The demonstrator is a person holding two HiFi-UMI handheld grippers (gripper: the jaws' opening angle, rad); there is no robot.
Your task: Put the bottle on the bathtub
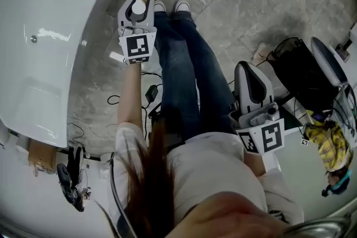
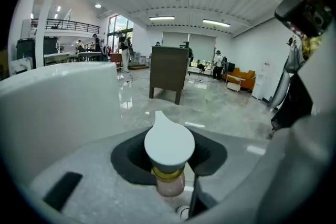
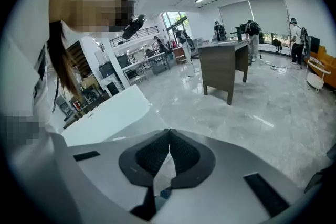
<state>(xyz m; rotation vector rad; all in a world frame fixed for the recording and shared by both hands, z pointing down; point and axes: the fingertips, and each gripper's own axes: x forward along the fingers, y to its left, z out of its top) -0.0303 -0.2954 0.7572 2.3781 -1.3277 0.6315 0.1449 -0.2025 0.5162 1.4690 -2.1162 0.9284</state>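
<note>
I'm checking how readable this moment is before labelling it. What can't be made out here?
- bottle: the left gripper view shows only its cap, gold collar and upper body. The left gripper hides the rest, including any label.
- bathtub: in the head view it is cut off by the left and top edges.
- right gripper: in the head view its own housing hides the jaws. Only the right gripper view shows them together.
</note>
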